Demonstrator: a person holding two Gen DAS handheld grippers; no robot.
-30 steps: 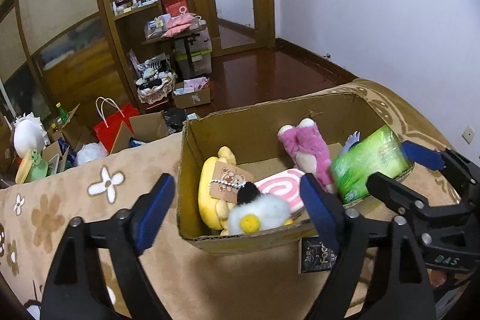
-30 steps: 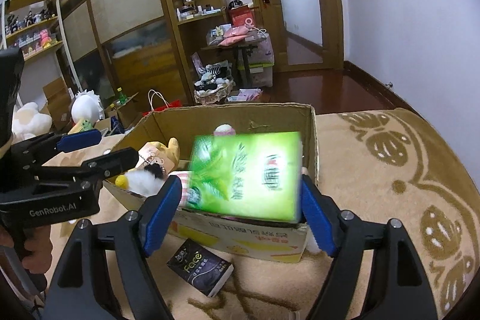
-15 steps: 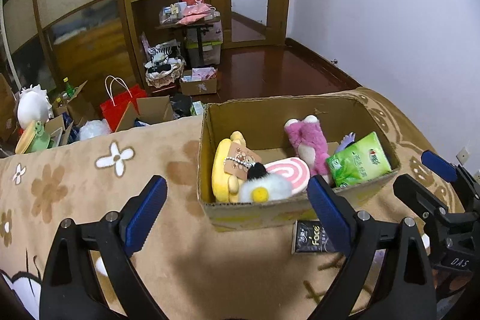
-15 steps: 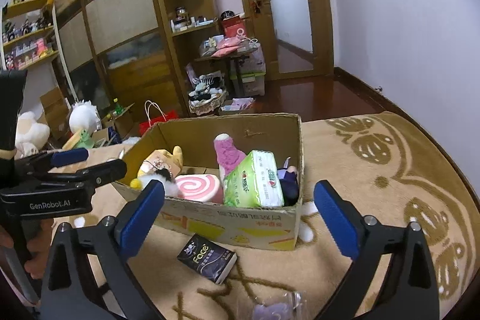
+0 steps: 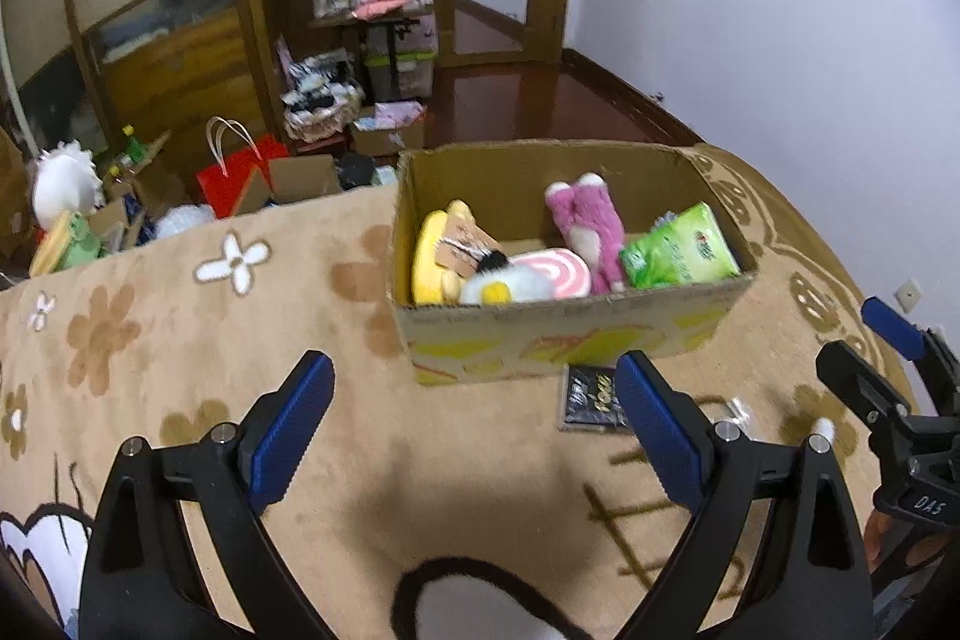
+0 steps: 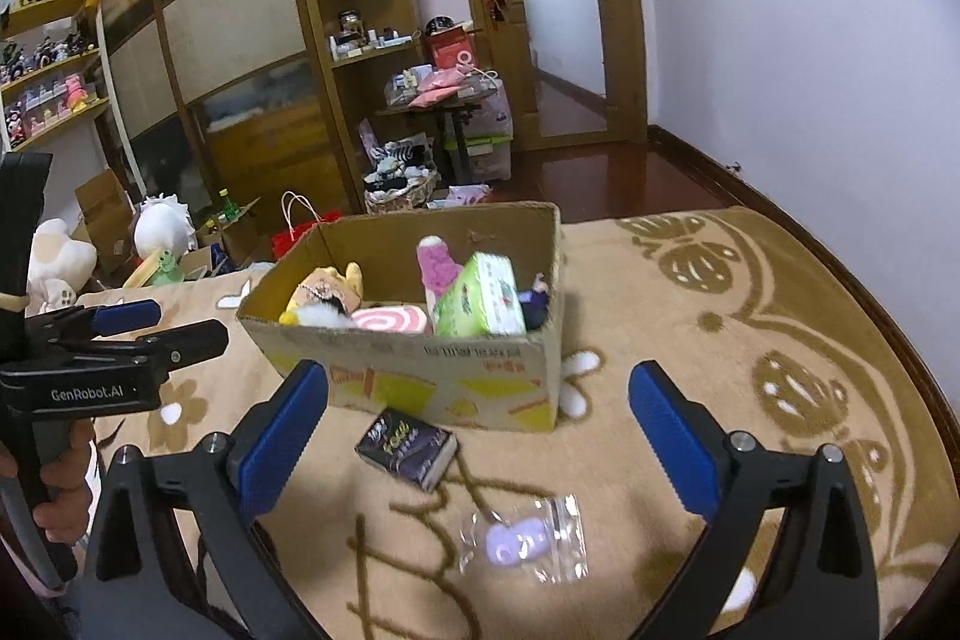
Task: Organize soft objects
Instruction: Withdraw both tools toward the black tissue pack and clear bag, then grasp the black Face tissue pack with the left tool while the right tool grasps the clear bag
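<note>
Left wrist view: left gripper wide apart, holding nothing, above the carpet.
Cardboard box holds the green tissue pack. Right wrist view: right gripper also spread and without load; black packet touches the box.

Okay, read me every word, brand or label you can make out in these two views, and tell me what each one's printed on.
"GenRobot.AI": on the body of the left gripper, right wrist view.
"DAS": on the body of the right gripper, left wrist view.
"Face": on the dark packet lying before the cardboard box; blurred, likely reading.
Red print along the box's front wall: too small to read.
Logo on the green tissue pack: blurred, unreadable.
Tag on the yellow plush: unreadable.
</note>
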